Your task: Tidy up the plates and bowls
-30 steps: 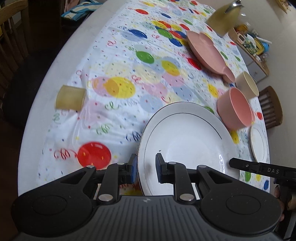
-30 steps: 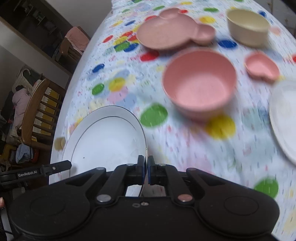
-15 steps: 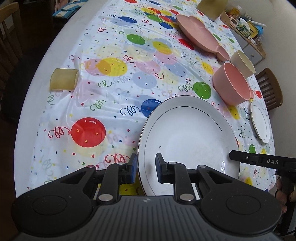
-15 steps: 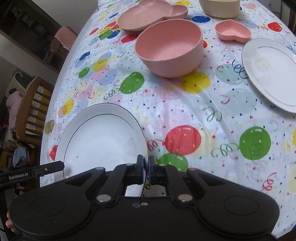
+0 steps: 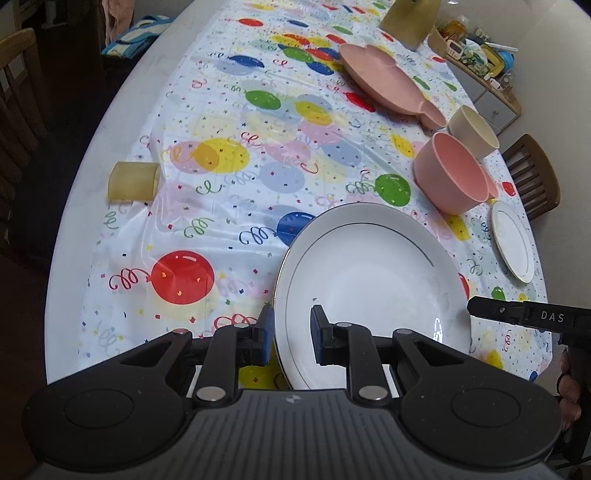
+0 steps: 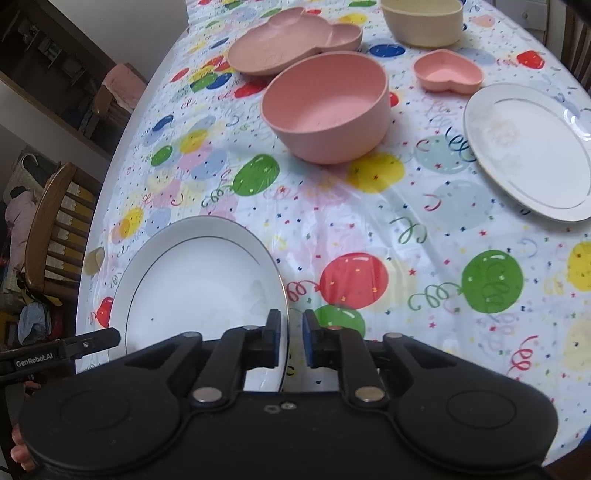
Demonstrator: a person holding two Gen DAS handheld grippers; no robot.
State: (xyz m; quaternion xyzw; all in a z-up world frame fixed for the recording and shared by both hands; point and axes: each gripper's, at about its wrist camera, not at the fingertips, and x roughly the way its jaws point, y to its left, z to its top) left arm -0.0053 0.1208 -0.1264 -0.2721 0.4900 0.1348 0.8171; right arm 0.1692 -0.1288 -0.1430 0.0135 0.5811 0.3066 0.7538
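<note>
From my left wrist view the large white plate (image 5: 369,291) fills the lower centre of the frame, lying on the balloon-print tablecloth (image 5: 229,206); my left gripper (image 5: 291,338) straddles its near-left rim at a narrow setting, the left pad outside the edge and the right pad over the plate's face, though I cannot tell whether both pads truly press. At the lower right edge of that frame the other tool shows as a black bar.

In the right wrist view the same plate sits in the lower left; my right gripper (image 6: 291,339) has just been opening, and the plate's right rim stands between the jaws with a clear gap to the right pad, so the hold there is released.

Above the plate in the right view sits the pink bowl (image 6: 325,107), near the top centre; behind it, touching or just beside, the pink mouse-shaped plate (image 6: 291,40); the cream bowl (image 6: 423,20) at the top right; the pink heart dish (image 6: 448,72) below it; the small white plate (image 6: 528,151) at the right edge, well apart from the large one.
</note>
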